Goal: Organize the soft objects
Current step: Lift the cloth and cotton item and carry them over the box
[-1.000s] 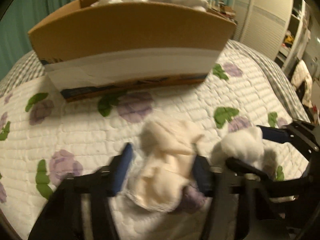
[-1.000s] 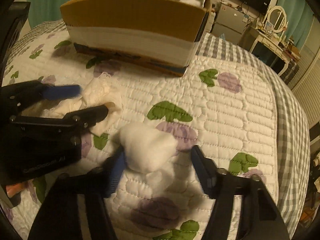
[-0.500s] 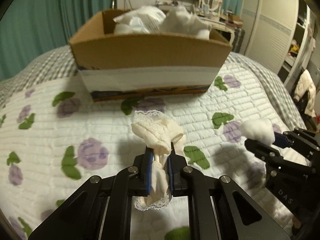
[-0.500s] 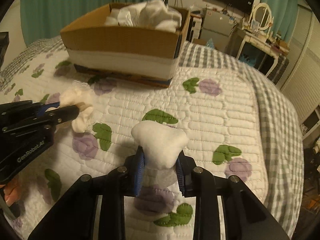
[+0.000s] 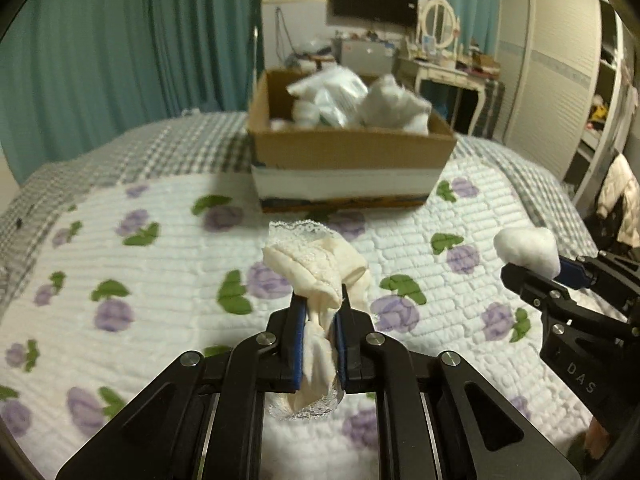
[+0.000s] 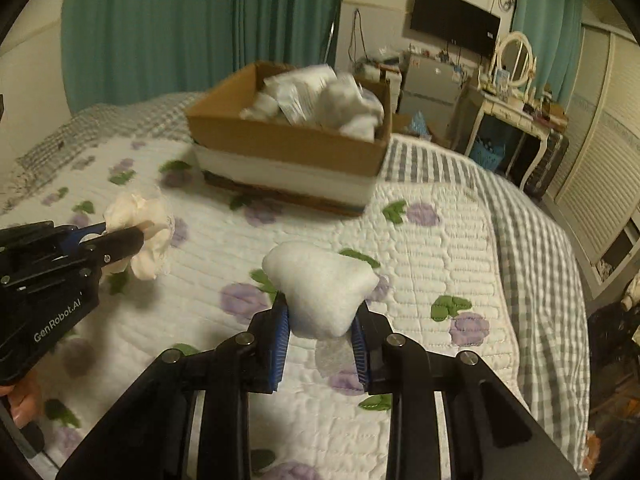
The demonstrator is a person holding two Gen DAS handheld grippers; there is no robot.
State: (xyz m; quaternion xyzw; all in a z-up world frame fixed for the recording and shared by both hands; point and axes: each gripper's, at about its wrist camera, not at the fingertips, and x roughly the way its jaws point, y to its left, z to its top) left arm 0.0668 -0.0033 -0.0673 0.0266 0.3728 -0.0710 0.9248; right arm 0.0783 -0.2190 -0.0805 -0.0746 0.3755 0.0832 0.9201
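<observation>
My left gripper [image 5: 319, 312] is shut on a cream lace-trimmed cloth [image 5: 316, 264], held above the quilt; the same cloth [image 6: 138, 220] and gripper [image 6: 116, 236] show at the left of the right wrist view. My right gripper [image 6: 320, 320] is shut on a white cotton wad [image 6: 320, 284], also lifted off the bed; in the left wrist view this wad [image 5: 526, 248] sits at the right gripper's [image 5: 536, 270] tips. Ahead stands a cardboard box [image 5: 348, 148] [image 6: 288, 144] holding several white soft items [image 5: 352, 100].
The box rests on a bed with a white floral quilt [image 5: 160, 272] over a grey checked cover [image 6: 532, 248]. Teal curtains [image 5: 120, 40] hang behind. A dressing table with mirror [image 6: 516, 92], a wall TV [image 6: 454, 20] and a white wardrobe [image 5: 552, 72] lie beyond the bed.
Both grippers closed on their soft items, then rose off the quilt and drew back. The box now looks farther and lower, with its contents visible.
</observation>
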